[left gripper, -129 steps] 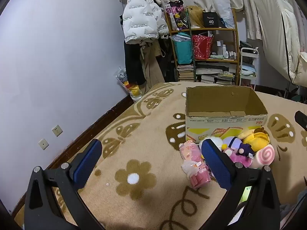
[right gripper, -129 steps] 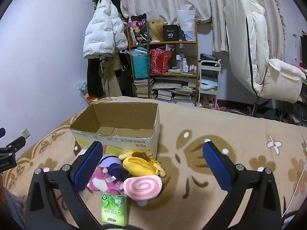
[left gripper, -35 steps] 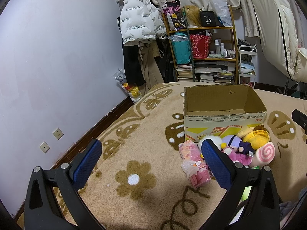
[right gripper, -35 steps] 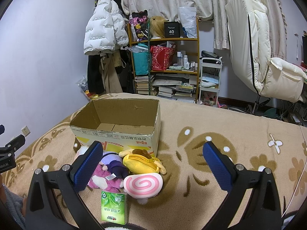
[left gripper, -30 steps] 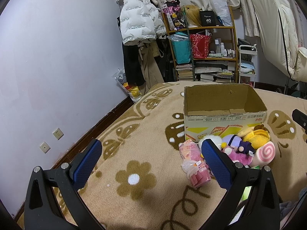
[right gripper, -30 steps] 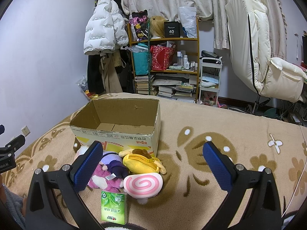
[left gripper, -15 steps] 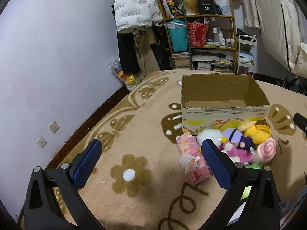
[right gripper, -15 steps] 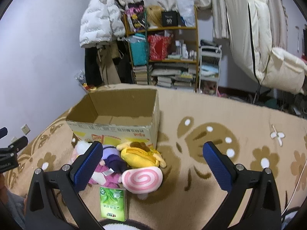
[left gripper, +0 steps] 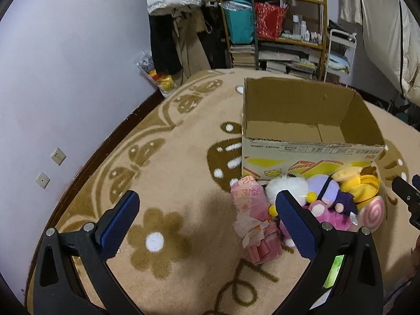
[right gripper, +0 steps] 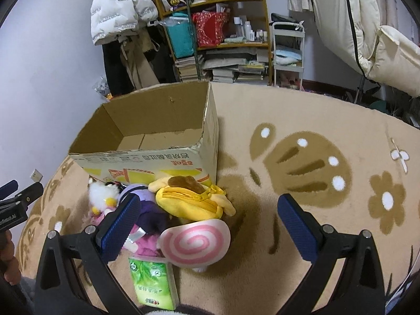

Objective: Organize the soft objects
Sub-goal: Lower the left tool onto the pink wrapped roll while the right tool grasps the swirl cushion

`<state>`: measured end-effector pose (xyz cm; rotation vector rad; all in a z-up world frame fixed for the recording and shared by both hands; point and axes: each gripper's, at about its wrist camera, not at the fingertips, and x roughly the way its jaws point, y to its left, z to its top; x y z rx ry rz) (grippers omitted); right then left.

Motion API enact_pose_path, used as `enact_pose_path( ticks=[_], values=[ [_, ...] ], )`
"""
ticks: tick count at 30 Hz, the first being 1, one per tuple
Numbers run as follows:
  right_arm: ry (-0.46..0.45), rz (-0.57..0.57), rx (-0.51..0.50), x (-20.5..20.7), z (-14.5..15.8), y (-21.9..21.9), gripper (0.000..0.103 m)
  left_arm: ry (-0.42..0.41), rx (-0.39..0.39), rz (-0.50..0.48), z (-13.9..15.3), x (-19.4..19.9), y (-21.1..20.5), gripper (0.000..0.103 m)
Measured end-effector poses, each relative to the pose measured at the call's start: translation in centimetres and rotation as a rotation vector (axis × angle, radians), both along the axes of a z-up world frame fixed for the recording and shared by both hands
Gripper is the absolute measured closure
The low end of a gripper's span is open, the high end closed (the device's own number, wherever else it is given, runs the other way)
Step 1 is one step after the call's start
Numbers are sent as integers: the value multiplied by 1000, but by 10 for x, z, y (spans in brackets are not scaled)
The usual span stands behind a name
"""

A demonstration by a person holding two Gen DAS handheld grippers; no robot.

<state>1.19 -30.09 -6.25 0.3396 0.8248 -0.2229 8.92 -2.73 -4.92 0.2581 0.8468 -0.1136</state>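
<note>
An open cardboard box (left gripper: 309,147) (right gripper: 147,155) stands empty on the beige carpet. In front of it lies a pile of soft toys: a pink wrapped pack (left gripper: 252,218), a white fluffy toy (left gripper: 284,186) (right gripper: 101,194), a purple plush (left gripper: 330,197) (right gripper: 149,212), a yellow plush (left gripper: 359,183) (right gripper: 191,197) and a pink swirl cushion (left gripper: 374,210) (right gripper: 195,241). A green tissue pack (right gripper: 153,281) lies nearest. My left gripper (left gripper: 207,220) is open above the carpet, left of the pile. My right gripper (right gripper: 207,223) is open over the swirl cushion and yellow plush.
A crowded shelf (right gripper: 223,31) with books and bags stands behind the box, with hanging coats (left gripper: 170,13) to its left. A cream chair (right gripper: 380,39) is at the right. The wall (left gripper: 52,78) runs along the carpet's left edge.
Both grippers have tilted down and moved forward towards the toy pile and box. Both stay open and hold nothing.
</note>
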Motion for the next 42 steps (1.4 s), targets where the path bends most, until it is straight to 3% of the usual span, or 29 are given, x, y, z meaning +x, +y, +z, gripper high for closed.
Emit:
enact_pose_path(
  ticks=[25,36,42],
  values=[
    [261,59,178,35,-65,-8,0,282,4,13,-81,42,-13,1],
    [304,68,218,39,-88,-10,0,361,15,-8,-106,49,-23,1],
    [300,81,232,33,-92,-15,2,402,-42,25,-114,54,-17,1]
  ],
)
